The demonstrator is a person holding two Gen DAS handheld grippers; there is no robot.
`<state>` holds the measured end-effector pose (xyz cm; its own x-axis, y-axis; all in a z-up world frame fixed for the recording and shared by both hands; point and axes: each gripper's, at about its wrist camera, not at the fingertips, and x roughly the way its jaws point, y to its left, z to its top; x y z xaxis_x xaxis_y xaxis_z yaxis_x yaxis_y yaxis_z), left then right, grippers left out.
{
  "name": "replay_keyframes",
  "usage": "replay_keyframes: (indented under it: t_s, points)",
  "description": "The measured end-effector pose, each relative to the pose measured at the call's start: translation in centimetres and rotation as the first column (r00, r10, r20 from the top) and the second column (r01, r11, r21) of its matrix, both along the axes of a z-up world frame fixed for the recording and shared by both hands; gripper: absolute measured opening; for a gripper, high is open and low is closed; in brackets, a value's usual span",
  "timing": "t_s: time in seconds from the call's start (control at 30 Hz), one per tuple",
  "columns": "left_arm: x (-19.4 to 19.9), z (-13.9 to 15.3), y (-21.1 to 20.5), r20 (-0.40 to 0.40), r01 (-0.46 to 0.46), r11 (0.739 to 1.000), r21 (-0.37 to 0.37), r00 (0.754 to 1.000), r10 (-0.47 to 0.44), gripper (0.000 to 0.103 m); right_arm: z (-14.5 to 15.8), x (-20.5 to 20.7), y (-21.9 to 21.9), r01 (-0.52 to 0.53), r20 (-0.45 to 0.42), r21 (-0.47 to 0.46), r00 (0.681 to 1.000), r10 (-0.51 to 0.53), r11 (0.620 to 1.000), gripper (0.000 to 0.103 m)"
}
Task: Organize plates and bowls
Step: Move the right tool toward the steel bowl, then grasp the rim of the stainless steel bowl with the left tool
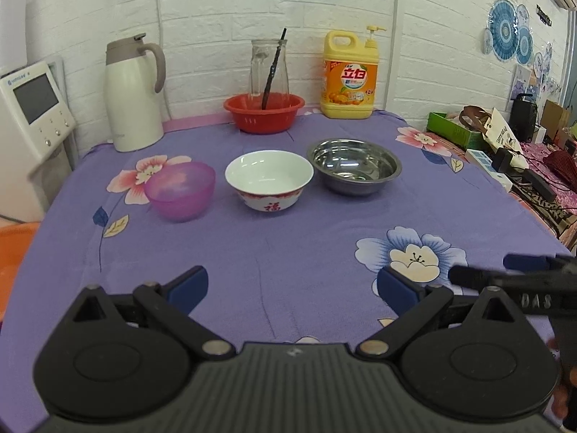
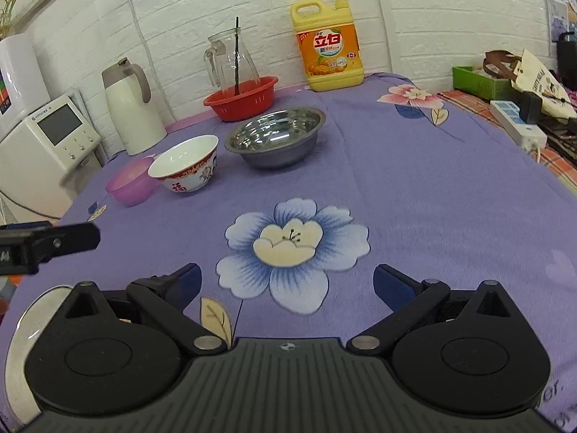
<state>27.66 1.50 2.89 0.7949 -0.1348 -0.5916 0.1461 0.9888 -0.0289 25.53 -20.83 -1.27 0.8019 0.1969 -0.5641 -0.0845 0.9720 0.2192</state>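
Three bowls stand in a row on the purple flowered cloth (image 1: 288, 245): a translucent purple plastic bowl (image 1: 179, 190) at left, a white china bowl (image 1: 269, 179) with a red band in the middle, and a steel bowl (image 1: 354, 166) at right. They also show in the right wrist view: purple bowl (image 2: 130, 182), white bowl (image 2: 185, 167), steel bowl (image 2: 276, 136). My left gripper (image 1: 292, 288) is open and empty, well short of the bowls. My right gripper (image 2: 286, 287) is open and empty over a blue flower print. A steel rim (image 2: 21, 339) shows at that view's lower left.
At the back stand a white thermos jug (image 1: 131, 93), a red basket (image 1: 264, 112) holding a glass pitcher (image 1: 268, 68), and a yellow detergent bottle (image 1: 349, 75). A white appliance (image 1: 32, 108) sits left. Clutter, a green box (image 1: 454, 128) and a power strip (image 2: 519, 124) lie right.
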Motion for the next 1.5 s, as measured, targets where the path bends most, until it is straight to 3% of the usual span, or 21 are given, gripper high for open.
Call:
replay_keyframes:
  t_s: [0.13, 0.33, 0.47, 0.57, 0.8, 1.03, 1.1, 1.23, 1.37, 1.5]
  points:
    - [-1.0, 0.2, 2.0, 0.015, 0.010, 0.996, -0.089, 1.000, -0.008, 0.099, 1.8, 5.3, -0.4, 0.081, 0.069, -0.120, 0.995, -0.073, 0.989, 0.103]
    - [-1.1, 0.0, 3.8, 0.025, -0.031, 0.995, -0.099, 0.999, 0.034, 0.099, 3.2, 17.1, 0.5, 0.117, 0.040, -0.249, 0.993, -0.111, 0.961, 0.103]
    - [-0.5, -0.6, 4.6, -0.002, -0.048, 0.994, -0.098, 0.999, 0.048, 0.099, 1.1, 24.0, 2.2, 0.050, -0.102, -0.373, 0.990, -0.094, 0.927, 0.103]
    - [-0.4, -0.9, 5.0, -0.007, -0.051, 0.995, -0.088, 0.999, 0.051, 0.099, -0.8, 26.3, 2.3, 0.014, -0.198, -0.408, 0.975, -0.104, 0.913, 0.103]
    - [-0.6, -0.5, 5.2, -0.001, -0.054, 0.991, -0.122, 0.999, 0.055, 0.099, -1.3, 25.3, 1.6, -0.034, -0.285, -0.440, 0.953, -0.104, 0.897, 0.103]
    - [-0.8, 0.0, 4.1, -0.012, -0.006, 0.989, -0.146, 1.000, 0.005, 0.099, -0.6, 19.0, 1.4, -0.219, -0.391, -0.371, 0.918, 0.062, 0.903, 0.103]
    - [0.4, 0.2, 3.5, -0.037, 0.021, 0.984, -0.179, 0.999, -0.029, 0.099, 0.0, 16.9, 1.1, -0.218, -0.353, -0.356, 0.932, 0.085, 0.908, 0.103]
    - [5.0, 0.0, 1.7, -0.093, 0.030, 0.967, -0.253, 0.994, -0.055, 0.099, 0.8, 14.2, 0.3, -0.104, -0.188, -0.349, 0.981, 0.039, 0.931, 0.103]
    - [10.5, -1.6, -0.5, -0.186, -0.030, 0.944, -0.328, 0.982, -0.034, 0.099, -0.7, 14.1, 0.2, -0.052, -0.108, -0.281, 0.994, 0.022, 0.958, 0.103]
    - [14.7, -3.8, -2.4, -0.231, -0.094, 0.930, -0.356, 0.973, 0.010, 0.099, -2.0, 15.7, 0.8, -0.035, -0.082, -0.308, 0.997, 0.011, 0.951, 0.103]
